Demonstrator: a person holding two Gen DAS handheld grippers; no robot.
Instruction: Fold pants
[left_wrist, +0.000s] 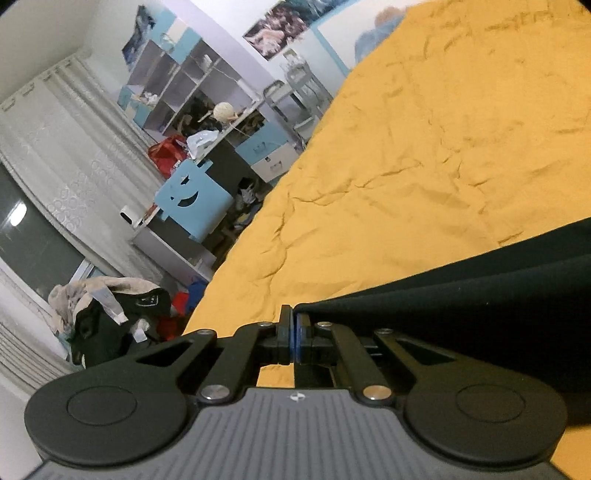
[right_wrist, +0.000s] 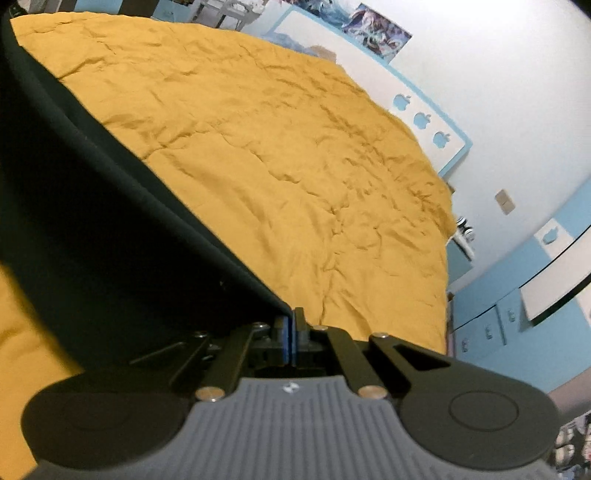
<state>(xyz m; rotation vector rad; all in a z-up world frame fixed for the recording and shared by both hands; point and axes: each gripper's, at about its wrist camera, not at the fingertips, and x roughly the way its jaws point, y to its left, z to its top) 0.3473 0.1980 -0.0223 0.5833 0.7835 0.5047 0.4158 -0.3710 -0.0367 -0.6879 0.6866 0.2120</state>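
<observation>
Slippage is the main worry in the left wrist view: the left hand-held gripper (left_wrist: 294, 325) pinches only a thin corner of the black pants (left_wrist: 480, 295), which stretch away to the right above the yellow bedspread (left_wrist: 406, 147) — a tug could pull the hem free.

Right wrist view shows the right hand-held gripper (right_wrist: 291, 325) pressed together on the opposite corner, the pants (right_wrist: 92, 221) running off left. Uneven pulling between the two hands would likely skew the fold or drag the cloth crooked across the bedspread (right_wrist: 277, 129).
</observation>
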